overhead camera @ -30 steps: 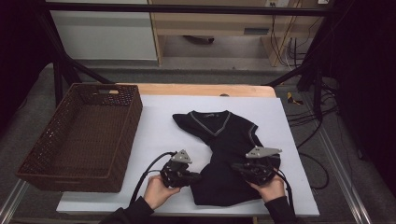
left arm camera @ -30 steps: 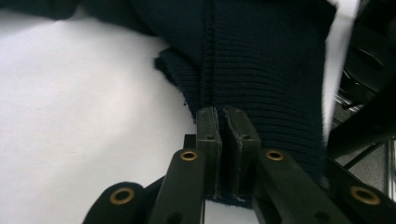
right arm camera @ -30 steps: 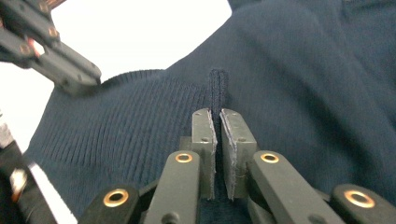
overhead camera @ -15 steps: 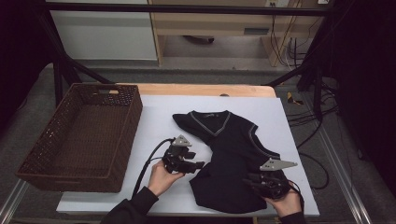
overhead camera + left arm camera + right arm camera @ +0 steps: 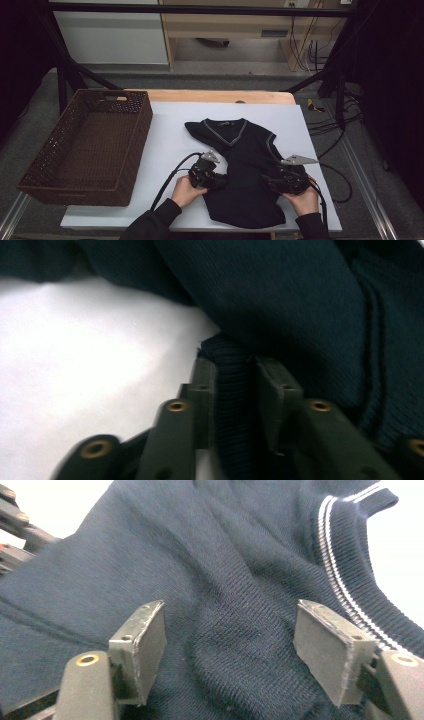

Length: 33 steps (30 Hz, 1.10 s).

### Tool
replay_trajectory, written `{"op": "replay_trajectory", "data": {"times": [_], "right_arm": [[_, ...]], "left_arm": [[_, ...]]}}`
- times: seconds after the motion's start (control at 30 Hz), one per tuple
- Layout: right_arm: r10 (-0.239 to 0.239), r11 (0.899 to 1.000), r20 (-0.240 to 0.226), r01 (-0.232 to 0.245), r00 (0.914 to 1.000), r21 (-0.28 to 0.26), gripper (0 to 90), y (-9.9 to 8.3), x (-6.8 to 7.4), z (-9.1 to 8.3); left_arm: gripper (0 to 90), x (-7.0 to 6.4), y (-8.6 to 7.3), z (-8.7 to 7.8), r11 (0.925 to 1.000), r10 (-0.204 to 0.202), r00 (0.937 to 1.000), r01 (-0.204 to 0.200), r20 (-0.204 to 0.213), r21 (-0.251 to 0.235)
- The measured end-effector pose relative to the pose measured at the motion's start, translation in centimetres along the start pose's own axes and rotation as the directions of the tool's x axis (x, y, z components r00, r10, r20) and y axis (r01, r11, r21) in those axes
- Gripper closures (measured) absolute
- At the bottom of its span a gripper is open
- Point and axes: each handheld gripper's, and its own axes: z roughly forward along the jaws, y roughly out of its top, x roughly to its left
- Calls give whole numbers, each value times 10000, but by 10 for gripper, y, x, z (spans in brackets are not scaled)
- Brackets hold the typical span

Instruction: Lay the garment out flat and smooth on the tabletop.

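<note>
Left claw (image 5: 216, 179) low at the vest's (image 5: 248, 165) left edge, jaws clamped on a fold of dark knit; left hand (image 5: 184, 191) behind it, forearm coming in from the near edge. Right claw (image 5: 274, 181) on the vest's right side, jaws spread wide with fabric bunched between, not pinched; right hand (image 5: 301, 197) grips it from behind, pointing inward toward the left claw. Vest lies flat on the white worktop (image 5: 170, 135), between both claws. Basket (image 5: 85, 145) well left of the left claw.

navy knit vest (image 5: 247, 165) with white-striped trim, brown wicker basket (image 5: 35, 175), white tabletop (image 5: 170, 135)
</note>
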Motion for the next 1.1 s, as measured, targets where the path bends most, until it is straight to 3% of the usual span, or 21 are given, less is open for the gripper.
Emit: {"op": "replay_trajectory", "data": {"times": [0.1,0.13,0.2,0.23,0.3,0.4,0.43,0.47,0.57,0.6,0.67,0.73,0.77,0.87,0.93,1.03,1.07,1.1], "right_arm": [[-114,9997,82,112,9999,227,363,-1,0,6],[-410,9969,229,393,9989,675,490,-3,3,11],[-548,9954,230,528,9982,798,526,-3,4,12],[-624,9943,207,603,9978,884,592,-4,5,13],[-723,9931,148,706,9973,937,764,-3,5,11],[-631,9947,131,619,9979,825,809,-2,5,8],[-639,9947,147,625,9978,821,815,-1,5,7],[-619,9955,191,603,9979,725,819,0,5,6],[-655,9965,414,632,9970,552,820,4,6,3],[-636,9967,443,612,9970,529,820,5,6,2],[-583,9978,603,563,9965,344,817,9,5,2],[-417,9989,537,405,9977,241,812,12,4,2],[-349,9992,611,335,9975,237,809,13,5,3],[-481,9977,869,436,9951,528,786,13,6,9],[-442,9963,848,377,9954,767,747,11,6,13],[-361,9966,810,299,9961,766,631,9,4,14],[-322,9975,775,272,9965,647,587,9,4,12],[-342,9984,726,307,9968,478,541,9,4,9]], "left_arm": [[816,0,0,-2,10000,-39,10000,39,-10,63],[840,-2,0,-6,9999,37,9999,-36,-121,140],[850,-3,0,-8,9997,180,9996,-176,-238,164],[850,-5,0,-12,9994,308,9989,-302,-359,180],[853,-10,4,-32,9972,747,9923,-741,-985,93],[854,-10,5,-59,9963,813,9831,-847,-1640,-134],[854,-10,5,-59,9963,813,9831,-847,-1640,-134],[855,-5,4,-84,9961,696,9721,-799,-2241,-374],[856,1,-3,-114,9963,334,9579,-545,-2850,-667],[855,3,-7,-126,9959,168,9489,-438,-3151,-787],[855,4,-16,-140,9959,-66,9365,-254,-3505,-867],[855,5,-27,-146,9967,-297,9305,-1,-3650,-814],[854,5,-32,-146,9969,-365,9298,82,-3662,-787],[848,5,-51,-140,9968,-592,9409,379,-3334,-701],[833,4,-59,-135,9968,-594,9446,386,-3227,-705],[732,4,-61,-132,9958,-471,9449,190,-3238,-894],[683,3,-57,-132,9946,-372,9396,18,-3401,-1039],[621,3,-55,-132,9933,-336,9401,-62,-3392,-1157]]}}
